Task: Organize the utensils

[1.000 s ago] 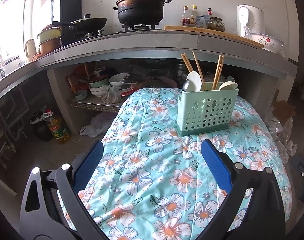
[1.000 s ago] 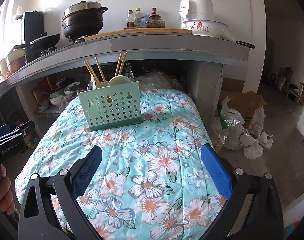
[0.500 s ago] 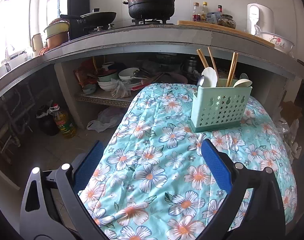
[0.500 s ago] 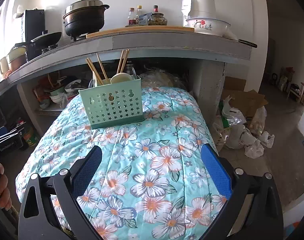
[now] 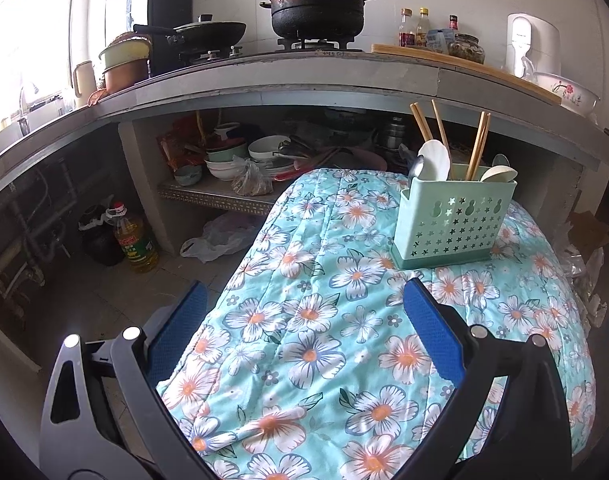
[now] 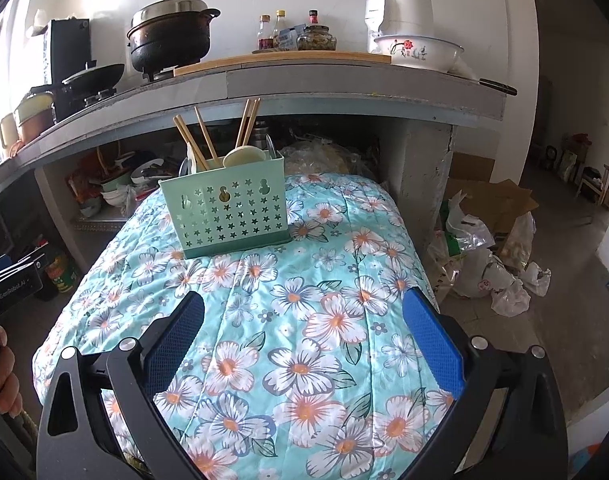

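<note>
A mint-green perforated utensil holder (image 5: 452, 224) (image 6: 228, 210) stands upright at the far end of a table under a floral cloth (image 5: 324, 320) (image 6: 304, 300). Wooden chopsticks (image 5: 440, 132) (image 6: 202, 136), white spoons (image 5: 434, 158) (image 6: 244, 156) and a metal spoon (image 5: 418, 166) stick out of it. My left gripper (image 5: 304, 300) hangs open over the near left edge of the cloth, holding nothing. Over the near end of the table my right gripper (image 6: 302, 308) is open and empty too. Both are well short of the holder.
A grey kitchen counter (image 5: 304, 76) runs behind the table, carrying a black pot (image 5: 318, 6), a pan, bottles and a floral basin (image 6: 418, 52). Bowls fill the shelf (image 5: 240, 160) beneath. An oil bottle (image 5: 134, 236) stands on the floor left; plastic bags (image 6: 488, 272) lie right. A hand (image 6: 4, 376) shows at the left edge.
The left gripper has swung left and back, so the holder now sits further right in its view. The right gripper has drawn back slightly. Both stay open.
</note>
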`<state>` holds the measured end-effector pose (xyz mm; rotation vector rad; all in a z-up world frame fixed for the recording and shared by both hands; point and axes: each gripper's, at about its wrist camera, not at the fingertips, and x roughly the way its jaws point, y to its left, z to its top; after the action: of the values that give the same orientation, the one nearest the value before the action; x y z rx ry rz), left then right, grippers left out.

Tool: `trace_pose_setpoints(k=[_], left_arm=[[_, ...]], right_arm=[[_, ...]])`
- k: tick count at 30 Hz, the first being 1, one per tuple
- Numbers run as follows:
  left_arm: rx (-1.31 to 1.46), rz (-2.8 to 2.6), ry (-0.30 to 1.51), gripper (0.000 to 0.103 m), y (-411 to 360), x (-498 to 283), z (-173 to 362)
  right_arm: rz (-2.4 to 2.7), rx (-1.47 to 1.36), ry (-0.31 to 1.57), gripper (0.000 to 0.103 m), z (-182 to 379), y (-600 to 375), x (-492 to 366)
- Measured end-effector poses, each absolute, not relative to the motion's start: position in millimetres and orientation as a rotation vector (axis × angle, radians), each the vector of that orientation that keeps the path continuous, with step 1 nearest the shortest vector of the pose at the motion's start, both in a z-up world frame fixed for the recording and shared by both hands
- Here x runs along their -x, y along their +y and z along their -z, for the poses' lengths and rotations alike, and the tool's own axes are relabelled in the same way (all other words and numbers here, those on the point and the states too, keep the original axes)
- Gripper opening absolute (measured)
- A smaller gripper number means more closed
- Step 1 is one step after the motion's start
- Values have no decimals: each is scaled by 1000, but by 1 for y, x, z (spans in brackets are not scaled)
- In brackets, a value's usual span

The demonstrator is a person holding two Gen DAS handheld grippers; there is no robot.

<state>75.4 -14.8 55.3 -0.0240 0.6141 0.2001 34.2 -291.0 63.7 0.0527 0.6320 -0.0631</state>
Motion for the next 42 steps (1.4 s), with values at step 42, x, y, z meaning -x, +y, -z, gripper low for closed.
trace_pose_setpoints(k=[42], left_arm=[[0,-193,609,95,-16,-75,-58]], right_arm=[[111,-54,605,97,-73,-311,-30]])
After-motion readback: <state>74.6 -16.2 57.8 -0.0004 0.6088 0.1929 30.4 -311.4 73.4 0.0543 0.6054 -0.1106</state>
